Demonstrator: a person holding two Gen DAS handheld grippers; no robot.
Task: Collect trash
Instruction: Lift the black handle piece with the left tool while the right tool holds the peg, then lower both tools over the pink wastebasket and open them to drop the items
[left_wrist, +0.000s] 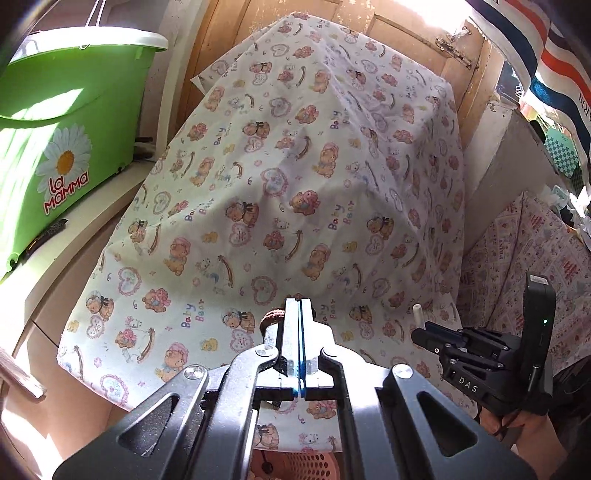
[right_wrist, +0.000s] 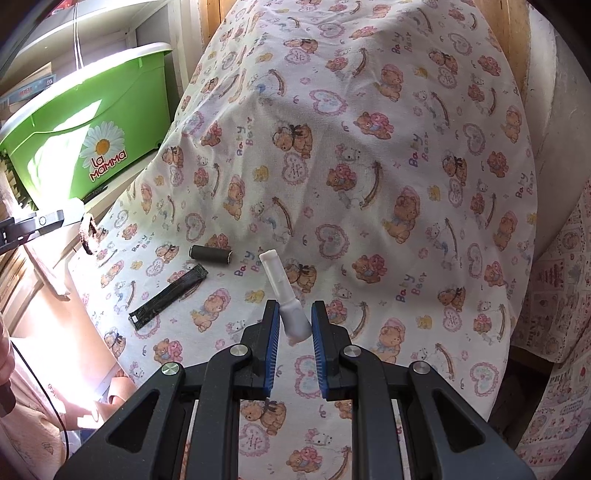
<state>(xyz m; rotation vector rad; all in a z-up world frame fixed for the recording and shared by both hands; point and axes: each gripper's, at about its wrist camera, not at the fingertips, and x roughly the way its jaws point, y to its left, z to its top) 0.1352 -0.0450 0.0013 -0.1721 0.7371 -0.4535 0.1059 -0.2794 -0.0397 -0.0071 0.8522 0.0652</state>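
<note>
In the left wrist view, the left gripper (left_wrist: 301, 306) is seen with its fingers (left_wrist: 291, 325) pressed together, and a brown fuzzy ring (left_wrist: 272, 318) is clamped at their left side, just above the teddy-bear cloth (left_wrist: 280, 177) that is draped over the table. A green tub (left_wrist: 70, 125) marked "La Mamma" is seen on a shelf to the left, and a pink basket (left_wrist: 295, 465) is glimpsed below the gripper. The right gripper (left_wrist: 424, 332) is seen at the right edge with a white tube's tip above it. In the right wrist view, the right gripper (right_wrist: 293, 325) is shown with its fingers (right_wrist: 271, 332) partly apart, and the white plastic tube (right_wrist: 282, 291) is held tilted between them. A dark cylinder (right_wrist: 210, 254) and a black sachet (right_wrist: 168, 297) are left lying on the cloth to the left, near each other but apart.
</note>
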